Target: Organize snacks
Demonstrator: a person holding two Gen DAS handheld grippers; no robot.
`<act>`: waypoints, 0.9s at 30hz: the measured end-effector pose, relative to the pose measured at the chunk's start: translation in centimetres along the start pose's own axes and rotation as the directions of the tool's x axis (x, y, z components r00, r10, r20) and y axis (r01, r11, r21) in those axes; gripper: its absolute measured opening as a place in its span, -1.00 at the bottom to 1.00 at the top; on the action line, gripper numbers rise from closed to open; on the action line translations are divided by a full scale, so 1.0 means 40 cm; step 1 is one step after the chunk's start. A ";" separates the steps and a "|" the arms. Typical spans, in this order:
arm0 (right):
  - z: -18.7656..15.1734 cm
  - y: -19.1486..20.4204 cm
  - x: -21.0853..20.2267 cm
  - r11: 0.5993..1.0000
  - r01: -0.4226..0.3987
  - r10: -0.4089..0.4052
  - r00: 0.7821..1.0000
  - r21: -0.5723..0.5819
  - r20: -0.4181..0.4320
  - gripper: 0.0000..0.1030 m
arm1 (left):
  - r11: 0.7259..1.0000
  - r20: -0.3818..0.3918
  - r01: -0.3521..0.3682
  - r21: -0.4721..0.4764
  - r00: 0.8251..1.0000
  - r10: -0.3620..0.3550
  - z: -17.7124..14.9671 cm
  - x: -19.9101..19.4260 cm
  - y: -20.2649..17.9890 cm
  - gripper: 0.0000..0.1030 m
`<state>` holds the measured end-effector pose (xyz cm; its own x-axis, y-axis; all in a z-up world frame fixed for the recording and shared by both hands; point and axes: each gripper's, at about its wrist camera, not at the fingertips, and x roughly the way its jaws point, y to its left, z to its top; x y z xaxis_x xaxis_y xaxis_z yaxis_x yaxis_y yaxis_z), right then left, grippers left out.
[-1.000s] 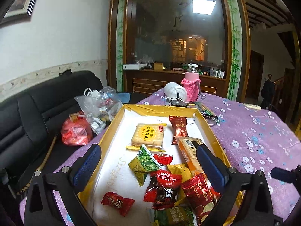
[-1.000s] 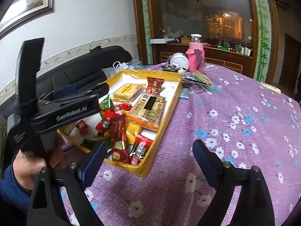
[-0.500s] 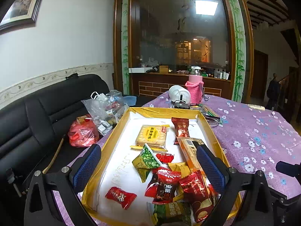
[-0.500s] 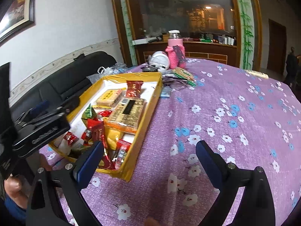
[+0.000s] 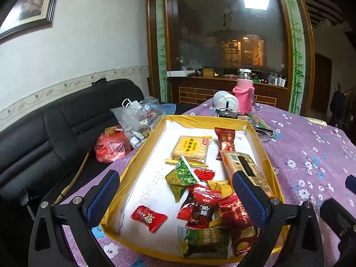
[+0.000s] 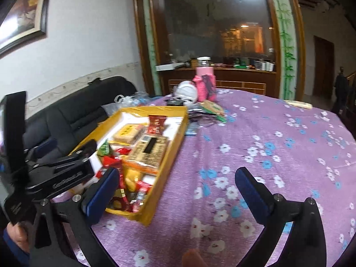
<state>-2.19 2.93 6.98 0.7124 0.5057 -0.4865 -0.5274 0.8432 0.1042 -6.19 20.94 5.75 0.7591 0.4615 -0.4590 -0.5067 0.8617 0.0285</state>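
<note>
A yellow tray [image 5: 142,155] on the purple flowered tablecloth [image 6: 267,155] holds several snack packs. Among them are a cracker pack [image 5: 190,148], a long biscuit pack [image 5: 244,166], green pea packets [image 5: 183,174] and a loose red candy [image 5: 148,218]. My left gripper [image 5: 175,198] hovers open over the tray's near end with nothing between its pads. My right gripper [image 6: 175,192] hangs over bare cloth to the right of the tray [image 6: 175,142]. Its jaws are opening and hold nothing. A hand [image 6: 17,233] grips the left tool at the left edge of the right wrist view.
Beyond the tray stand a pink-sleeved bottle [image 5: 243,98], a white round object [image 5: 224,103] and flat packets [image 6: 211,109]. A black sofa [image 5: 44,133] to the left carries a clear bag [image 5: 138,120] and a red bag [image 5: 111,148]. A person [image 5: 338,104] stands far right.
The right gripper's jaws have spread wider and its view has swung right, leaving the tray further left. The left view has pulled back, so the tray's near rim now shows.
</note>
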 end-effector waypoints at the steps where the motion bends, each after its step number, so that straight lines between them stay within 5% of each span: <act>1: 0.000 0.002 -0.001 1.000 0.003 -0.003 1.000 -0.004 0.001 1.00 | 1.000 -0.008 0.000 -0.008 1.000 0.000 0.001 0.004 0.006 0.99; 11: -0.004 0.014 -0.003 0.999 0.014 -0.013 1.000 -0.029 0.016 1.00 | 0.997 -0.085 -0.034 -0.071 0.996 0.028 0.001 0.053 0.038 0.99; 27: -0.008 0.023 -0.001 0.999 -0.012 0.013 1.000 -0.039 0.008 1.00 | 0.995 -0.085 -0.091 -0.048 0.993 0.086 -0.005 0.061 0.037 0.99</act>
<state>-2.84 3.61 6.84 0.7093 0.5178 -0.4783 -0.5539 0.8291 0.0762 -5.16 23.29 4.47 0.6751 0.5147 -0.5285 -0.5925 0.8051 0.0272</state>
